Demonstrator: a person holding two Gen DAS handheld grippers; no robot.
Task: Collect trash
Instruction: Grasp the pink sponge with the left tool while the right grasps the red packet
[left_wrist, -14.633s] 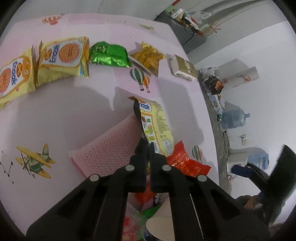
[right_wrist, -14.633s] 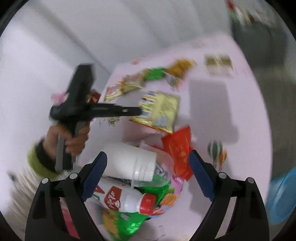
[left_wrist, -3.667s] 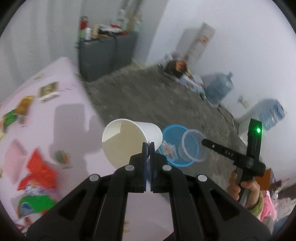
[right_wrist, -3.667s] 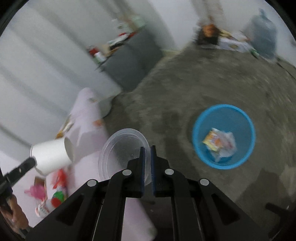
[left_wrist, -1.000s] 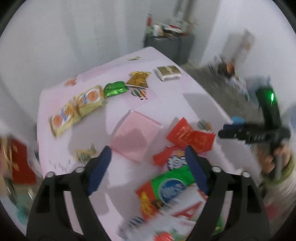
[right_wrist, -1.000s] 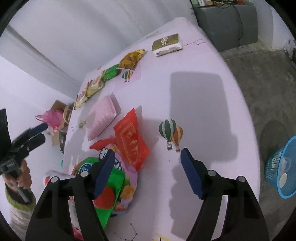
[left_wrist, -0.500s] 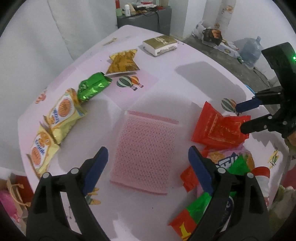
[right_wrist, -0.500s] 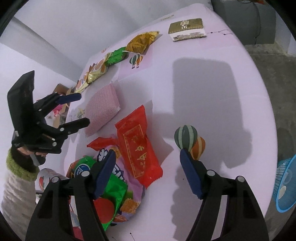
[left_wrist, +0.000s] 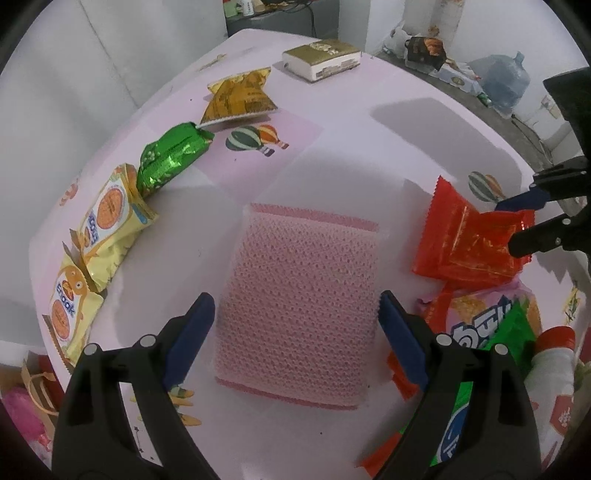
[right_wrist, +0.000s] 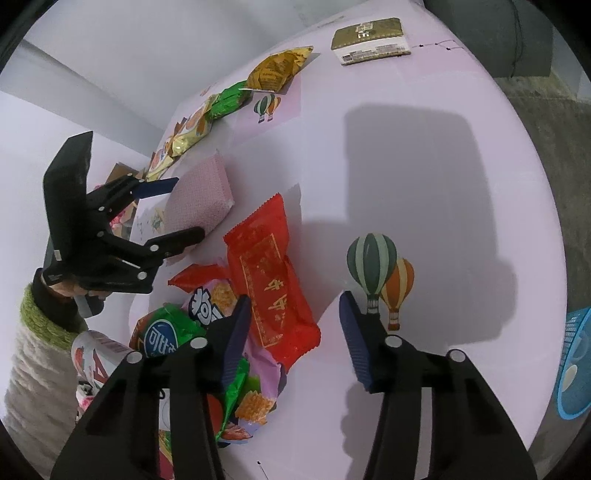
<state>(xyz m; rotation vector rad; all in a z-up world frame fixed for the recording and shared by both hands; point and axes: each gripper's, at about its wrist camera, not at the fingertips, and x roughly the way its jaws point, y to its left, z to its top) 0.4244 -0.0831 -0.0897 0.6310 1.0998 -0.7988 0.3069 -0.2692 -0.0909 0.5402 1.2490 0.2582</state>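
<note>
Left wrist view showed your left gripper spread wide around the pink sponge; your right gripper, also open, flanked the red wrapper, which could slip as you closed

Setting: a plain room in a home. Indicators: a desk covered with a pink children's cloth printed with hot-air balloons; white walls; a bare grey concrete floor; a dark cabinet loaded with bottles; large water jugs against the wall; a blue plastic waste basket on the floor beside the desk.
</note>
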